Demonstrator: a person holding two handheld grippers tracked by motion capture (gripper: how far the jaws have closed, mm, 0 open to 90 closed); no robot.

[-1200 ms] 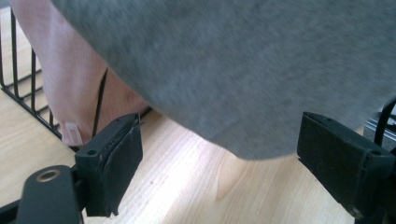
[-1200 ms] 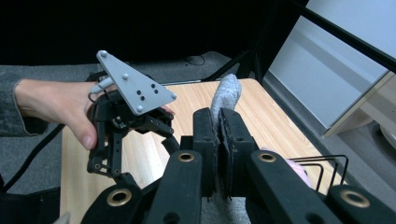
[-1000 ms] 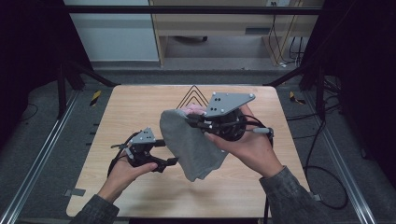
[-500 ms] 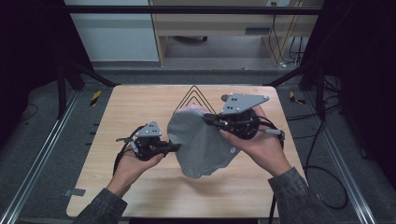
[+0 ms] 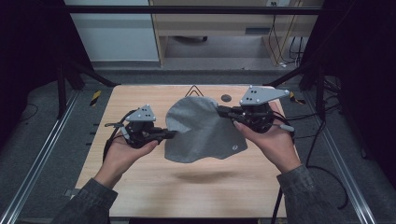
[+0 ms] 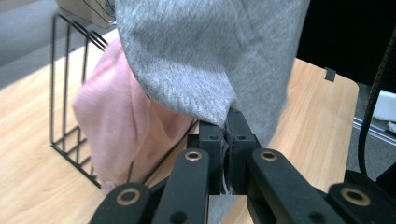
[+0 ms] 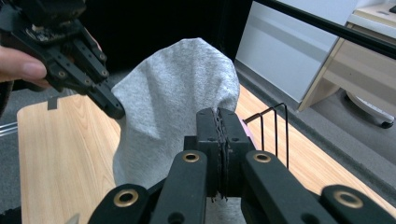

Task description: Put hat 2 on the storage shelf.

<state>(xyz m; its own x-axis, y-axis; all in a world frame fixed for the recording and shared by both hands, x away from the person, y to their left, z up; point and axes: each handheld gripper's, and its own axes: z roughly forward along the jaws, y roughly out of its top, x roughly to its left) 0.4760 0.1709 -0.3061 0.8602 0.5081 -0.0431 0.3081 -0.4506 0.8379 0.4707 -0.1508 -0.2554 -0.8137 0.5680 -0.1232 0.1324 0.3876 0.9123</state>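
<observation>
A grey cloth [image 5: 201,130] hangs above the wooden table [image 5: 140,196], stretched between both grippers. My left gripper [image 5: 172,134] is shut on its left edge, and the grey cloth [image 6: 201,51] drapes over the closed jaws in the left gripper view. My right gripper [image 5: 219,111] is shut on the cloth's upper right edge; the grey cloth [image 7: 168,112] spreads out from the closed jaws, with the left gripper [image 7: 114,108] pinching its far side. Behind the cloth a pink cloth [image 6: 116,126] sits in a black wire rack [image 6: 70,93].
The wire rack [image 5: 194,89] stands at the table's far middle edge, with a small dark round mark [image 5: 226,98] beside it. Metal rails [image 5: 42,154] run along both sides of the table. Cables [image 5: 322,135] trail off to the right.
The grippers have moved apart, spreading the grey cloth wider. The left gripper, free a second ago, has closed on the cloth's left edge and risen.
</observation>
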